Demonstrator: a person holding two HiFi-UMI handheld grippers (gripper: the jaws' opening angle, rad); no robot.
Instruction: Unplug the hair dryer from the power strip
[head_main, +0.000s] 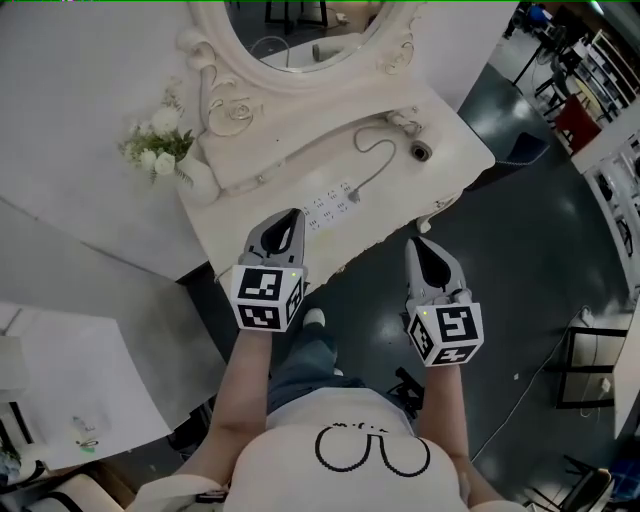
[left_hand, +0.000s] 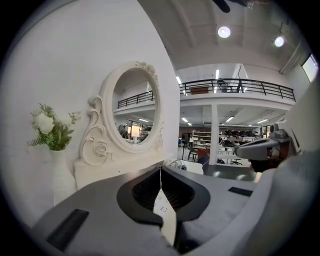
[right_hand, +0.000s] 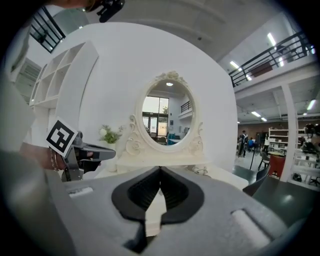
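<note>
Two grey grippers, left (head_main: 296, 215) and right (head_main: 419, 244), both pinched closed and empty, at front of white ornate vanity table (head_main: 320, 150). Flat white power strip (head_main: 330, 208) just beyond left gripper; grey cord (head_main: 386, 160) runs to white hair dryer (head_main: 420, 150) further right. Likely approach stage; next: part jaws, steady strip, grip plug.

Bright, even indoor light. Ceiling lamps (left_hand: 224, 32) up-right of the mirror (left_hand: 134, 112) glare white; shadows soft. Gripper views: strong fisheye w/ black corners, lines bend farther from mirror. Left gripper (left_hand: 160, 169), close below mirror, slightly out of focus.
</note>
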